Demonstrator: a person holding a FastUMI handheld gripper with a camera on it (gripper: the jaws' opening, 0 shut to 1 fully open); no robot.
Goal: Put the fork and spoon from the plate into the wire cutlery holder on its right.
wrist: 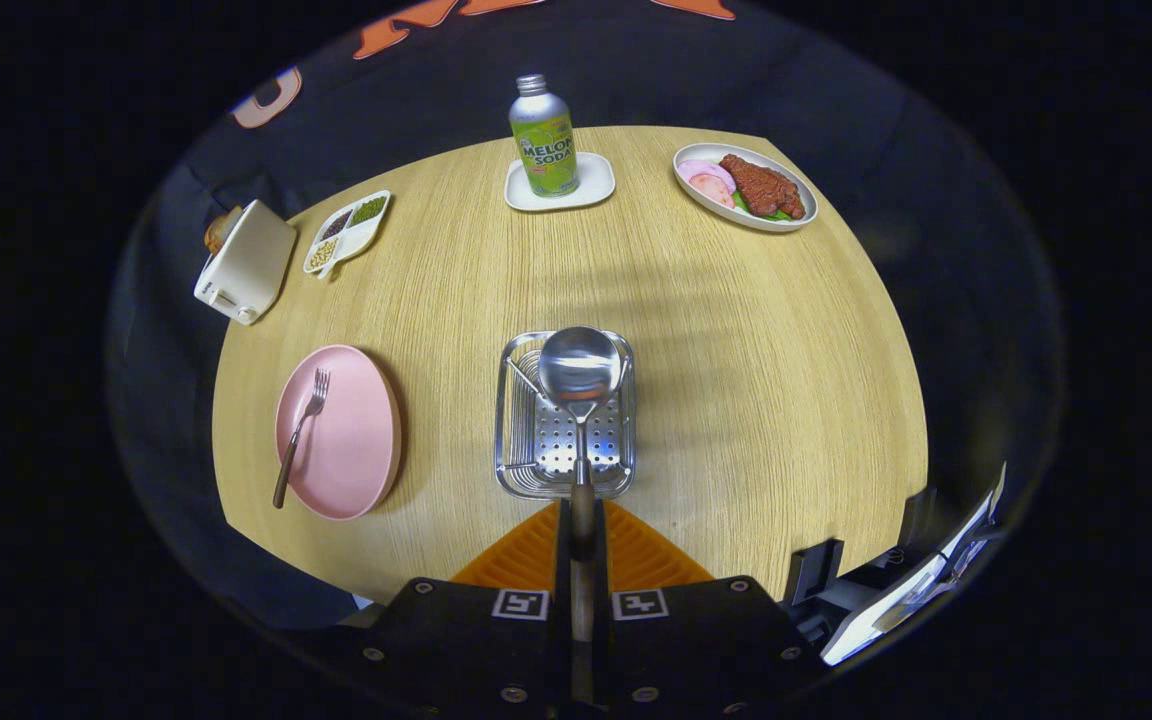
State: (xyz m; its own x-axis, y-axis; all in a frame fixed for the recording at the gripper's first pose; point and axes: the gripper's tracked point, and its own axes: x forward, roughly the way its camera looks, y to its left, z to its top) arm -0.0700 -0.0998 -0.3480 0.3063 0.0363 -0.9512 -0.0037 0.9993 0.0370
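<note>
Fingers (582, 545): closed together on the dark handle of the spoon (579, 372), which points straight ahead from them. Spoon bowl: polished, hanging over the far half of the wire cutlery holder (512, 420); whether it touches the holder cannot be told. Holder: a rectangular metal basket with a perforated floor, standing just ahead of the fingers, close to the near edge of the tabletop (736, 330). Pink plate (351, 450): left of the holder, near the tabletop's near left corner, well apart from the basket. Fork (300, 432): lying on the plate's left part, tines toward the far side, its dark handle reaching past the plate's near rim. Toaster (244, 262): at the left edge. Divided dish (348, 232) of beans and grains: just beside the toaster. Green bottle (543, 138): upright on a small white tray (591, 185) at the far edge. Oval plate of food (744, 186): far right corner.
</note>
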